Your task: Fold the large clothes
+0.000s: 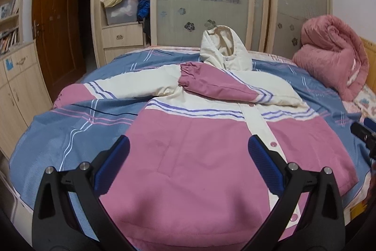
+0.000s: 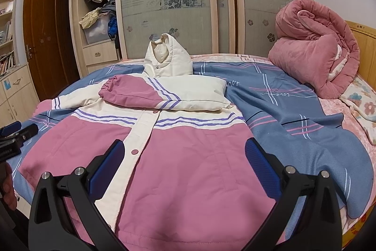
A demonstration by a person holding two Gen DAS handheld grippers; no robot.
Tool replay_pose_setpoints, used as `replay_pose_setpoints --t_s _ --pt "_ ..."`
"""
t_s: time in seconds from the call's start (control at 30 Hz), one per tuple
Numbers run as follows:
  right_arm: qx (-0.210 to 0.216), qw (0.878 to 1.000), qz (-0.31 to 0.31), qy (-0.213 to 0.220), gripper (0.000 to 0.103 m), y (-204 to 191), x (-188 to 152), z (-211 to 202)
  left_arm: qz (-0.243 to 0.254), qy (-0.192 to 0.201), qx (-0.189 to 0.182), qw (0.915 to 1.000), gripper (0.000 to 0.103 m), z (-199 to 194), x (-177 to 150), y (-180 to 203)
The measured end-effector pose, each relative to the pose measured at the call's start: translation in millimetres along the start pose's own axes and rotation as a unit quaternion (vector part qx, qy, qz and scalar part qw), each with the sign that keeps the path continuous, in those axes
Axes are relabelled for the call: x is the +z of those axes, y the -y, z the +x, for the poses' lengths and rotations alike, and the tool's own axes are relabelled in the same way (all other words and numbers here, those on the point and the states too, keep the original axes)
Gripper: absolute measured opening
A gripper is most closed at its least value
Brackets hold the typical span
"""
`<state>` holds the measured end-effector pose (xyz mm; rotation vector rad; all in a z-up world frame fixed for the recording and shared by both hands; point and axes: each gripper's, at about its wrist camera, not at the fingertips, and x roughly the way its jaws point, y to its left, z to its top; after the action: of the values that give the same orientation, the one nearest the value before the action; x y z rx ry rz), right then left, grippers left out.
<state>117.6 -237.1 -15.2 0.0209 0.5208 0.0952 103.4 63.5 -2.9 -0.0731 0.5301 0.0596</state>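
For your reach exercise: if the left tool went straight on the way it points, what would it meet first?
Most likely the pink front of the jacket, lying flat on the bed under the open left tool; depth is uncertain.

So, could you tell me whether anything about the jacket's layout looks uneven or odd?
Yes: the jacket is lopsided. One sleeve is folded across the chest, while the other sleeve lies stretched out on the blue sheet. The hood stands upright.

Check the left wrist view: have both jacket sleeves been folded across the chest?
No. Only one sleeve lies across the jacket; the other sleeve stretches out sideways over the blue bedsheet.
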Motion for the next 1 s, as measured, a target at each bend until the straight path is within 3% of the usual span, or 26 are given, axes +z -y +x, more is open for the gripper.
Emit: replay_pose_setpoints --t_s 0.13,0.17,0.23,0.33,0.4,0.53,0.7,0.8,0.83,0.87,0.9,0.93,1.0 --pt "0.005 1.0 0.004 0.002 0.102 0 2 -2 -0.065 -0.012 -0.027 0.9974 0.101 3 9 -38" --pt "0.007 1.0 0.005 0.001 0.102 0 2 -2 -0.105 -0.019 -0.04 0.9935 0.101 5 13 -59" --pt "0.012 1.0 0.007 -0.003 0.102 0 2 -1 -0.173 -0.027 -0.057 0.9828 0.101 8 19 -96" --pt "0.016 1.0 0.006 -0.005 0.102 -1 2 -1 -0.285 -0.027 -0.074 0.9552 0.101 19 27 -171" --pt "0.02 1.0 0.009 -0.006 0.102 -1 3 -1 -0.319 -0.014 -0.073 0.9448 0.101 29 32 -207" --pt "0.027 1.0 0.009 -0.011 0.102 -3 3 2 -0.367 -0.002 -0.069 0.9275 0.101 72 52 -290" --pt "0.025 0.999 0.001 -0.021 0.102 -9 1 10 -0.439 -0.004 -0.061 0.8966 0.1 140 60 -393" --pt "0.021 0.999 -0.005 -0.028 0.102 -11 0 17 -0.447 -0.003 -0.042 0.8935 0.1 172 51 -434" --pt "0.018 0.999 -0.007 -0.031 0.102 -13 -1 19 -0.458 -0.006 -0.036 0.8881 0.1 181 45 -444" --pt "0.017 0.999 -0.008 -0.035 0.102 -14 -2 22 -0.481 -0.005 -0.053 0.8752 0.1 193 35 -456" --pt "0.017 0.999 -0.008 -0.037 0.102 -14 -3 23 -0.492 -0.004 -0.069 0.8679 0.099 201 30 -462" --pt "0.017 0.999 -0.01 -0.039 0.102 -14 -3 25 -0.497 -0.007 -0.076 0.8642 0.099 207 26 -464" --pt "0.016 0.999 -0.016 -0.043 0.102 -17 -5 28 -0.486 -0.022 -0.086 0.8696 0.099 221 20 -462"
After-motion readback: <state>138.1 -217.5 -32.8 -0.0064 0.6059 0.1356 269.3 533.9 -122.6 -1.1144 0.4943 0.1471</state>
